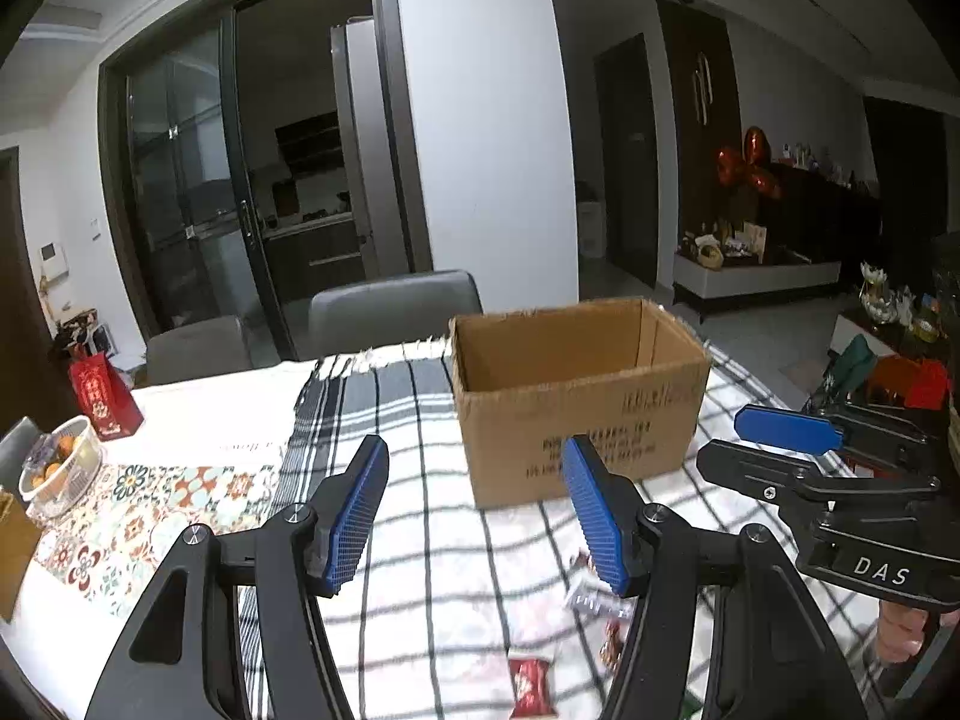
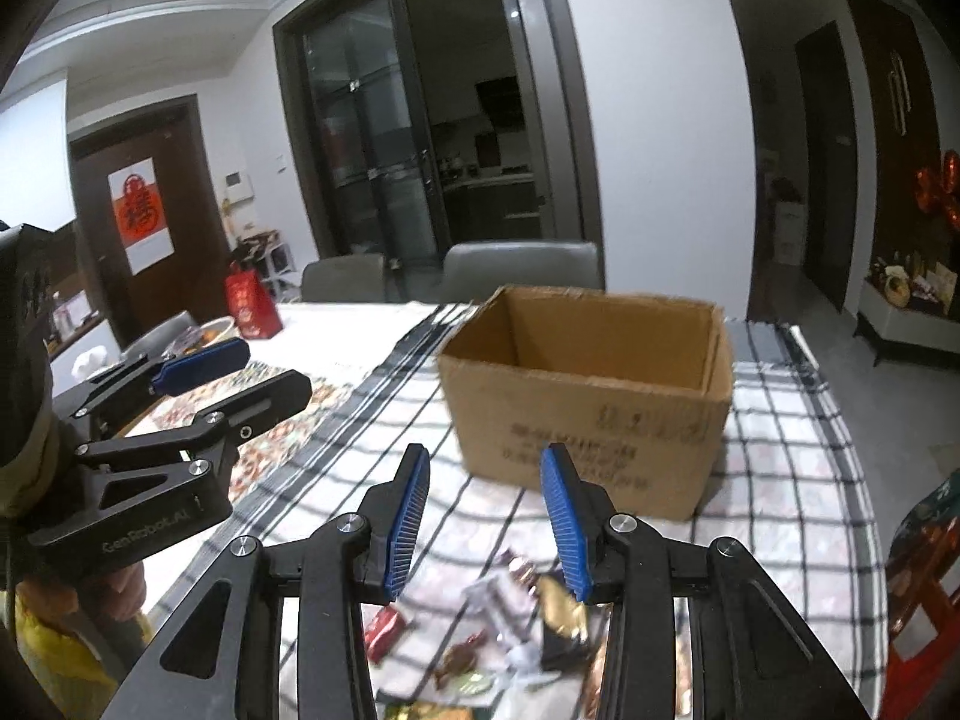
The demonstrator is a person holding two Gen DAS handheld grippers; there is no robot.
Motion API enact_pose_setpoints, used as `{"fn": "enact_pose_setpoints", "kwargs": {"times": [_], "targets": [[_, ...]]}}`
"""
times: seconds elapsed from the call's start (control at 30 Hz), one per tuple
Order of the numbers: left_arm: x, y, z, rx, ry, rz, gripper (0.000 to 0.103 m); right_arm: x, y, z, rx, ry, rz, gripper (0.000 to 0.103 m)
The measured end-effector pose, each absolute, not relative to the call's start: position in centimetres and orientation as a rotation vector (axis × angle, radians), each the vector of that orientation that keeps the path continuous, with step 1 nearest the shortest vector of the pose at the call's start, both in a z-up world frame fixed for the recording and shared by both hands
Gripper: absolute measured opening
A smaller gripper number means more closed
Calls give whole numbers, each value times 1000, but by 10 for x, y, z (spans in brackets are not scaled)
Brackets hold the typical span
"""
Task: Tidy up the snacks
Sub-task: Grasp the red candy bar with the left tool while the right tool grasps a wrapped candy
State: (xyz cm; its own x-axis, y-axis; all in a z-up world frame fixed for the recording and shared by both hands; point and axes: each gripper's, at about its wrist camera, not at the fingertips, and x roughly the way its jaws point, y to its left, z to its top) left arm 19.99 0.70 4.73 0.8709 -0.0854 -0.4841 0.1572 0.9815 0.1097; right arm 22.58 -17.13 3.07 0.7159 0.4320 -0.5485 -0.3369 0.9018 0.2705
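Note:
An open cardboard box [image 1: 576,396] [image 2: 588,420] stands on the checked cloth [image 1: 414,408]; the part of its inside that shows is bare. Loose wrapped snacks [image 2: 516,618] lie in a pile on the cloth in front of it, below my right gripper [image 2: 485,453]. A few snacks [image 1: 591,600] and a red packet [image 1: 531,681] show under my left gripper [image 1: 475,444]. Both grippers hover short of the box, open, with nothing between their blue pads. Each appears in the other's view: the right gripper [image 1: 723,439] at the right, the left gripper [image 2: 273,367] at the left.
A wire basket of oranges [image 1: 57,474] and a red gift bag [image 1: 105,399] [image 2: 252,300] stand on the table's left side, on and beside a patterned runner [image 1: 156,516]. Two grey chairs [image 1: 393,306] [image 2: 522,270] stand behind the table. The table's right edge [image 2: 864,480] drops to the floor.

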Motion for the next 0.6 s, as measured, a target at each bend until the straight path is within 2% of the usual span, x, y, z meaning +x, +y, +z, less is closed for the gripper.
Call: {"fn": "enact_pose_setpoints", "kwargs": {"times": [0.6], "targets": [[167, 13, -19, 159, 655, -166, 60, 202, -144, -41, 180, 861, 497, 40]]}}
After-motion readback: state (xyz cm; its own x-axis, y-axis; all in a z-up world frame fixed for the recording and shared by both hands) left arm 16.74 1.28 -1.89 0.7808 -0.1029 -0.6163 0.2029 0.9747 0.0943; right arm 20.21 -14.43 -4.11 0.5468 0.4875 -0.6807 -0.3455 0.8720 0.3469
